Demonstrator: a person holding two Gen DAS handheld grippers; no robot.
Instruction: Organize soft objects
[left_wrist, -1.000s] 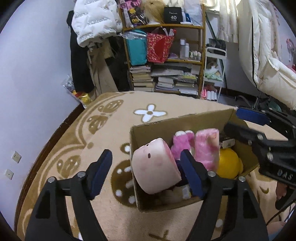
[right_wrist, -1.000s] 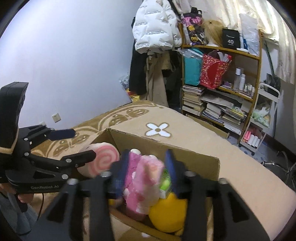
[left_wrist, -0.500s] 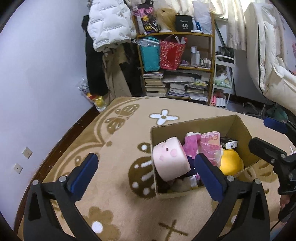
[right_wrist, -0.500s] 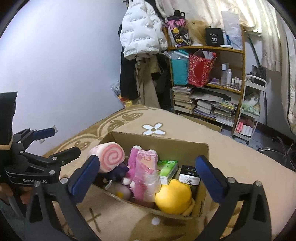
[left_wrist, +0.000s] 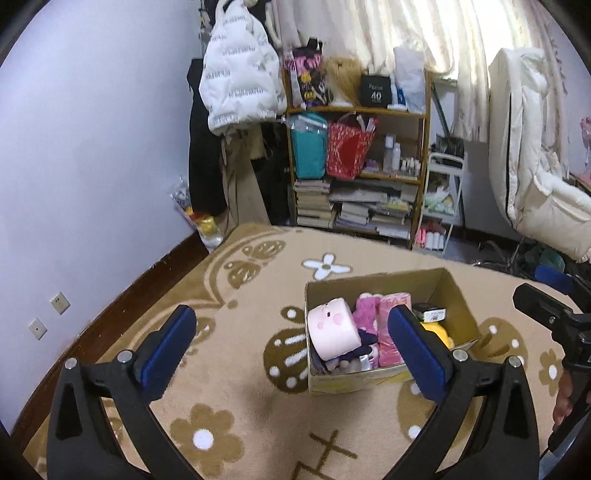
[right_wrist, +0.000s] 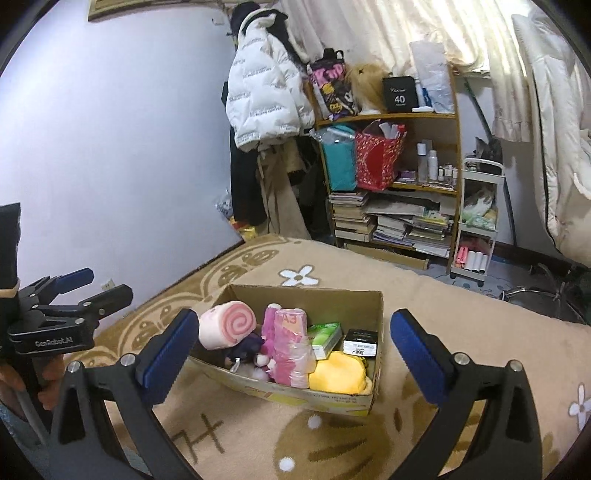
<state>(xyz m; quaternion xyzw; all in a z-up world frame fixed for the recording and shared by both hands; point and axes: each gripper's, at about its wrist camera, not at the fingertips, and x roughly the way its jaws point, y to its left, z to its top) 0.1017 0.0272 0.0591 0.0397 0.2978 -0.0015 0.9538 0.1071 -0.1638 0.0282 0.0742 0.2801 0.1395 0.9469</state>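
An open cardboard box (left_wrist: 376, 376) (right_wrist: 362, 295) sits on the beige patterned blanket. It holds a pink roll-cake plush (left_wrist: 332, 328) (right_wrist: 227, 325), a pink plush toy (left_wrist: 365, 314) (right_wrist: 271, 325), a pink wrapped pack (left_wrist: 391, 321) (right_wrist: 291, 350), a yellow plush (right_wrist: 338, 373) (left_wrist: 439, 330), a green pack (right_wrist: 325, 338) and a small black box (right_wrist: 360, 343). My left gripper (left_wrist: 291, 343) is open and empty, raised in front of the box. My right gripper (right_wrist: 291, 343) is open and empty, also back from the box.
The blanket (left_wrist: 236, 398) covers the surface all round the box. Behind stand a wooden shelf (left_wrist: 358, 173) with books and bags, hanging coats (left_wrist: 236, 85), a white cart (right_wrist: 476, 229) and a purple wall (left_wrist: 92, 166). The left gripper shows at the left of the right wrist view (right_wrist: 70, 306).
Both grippers opened wide and pulled up and back from the box. The pink roll plush and the pink pack they held now rest in the box.
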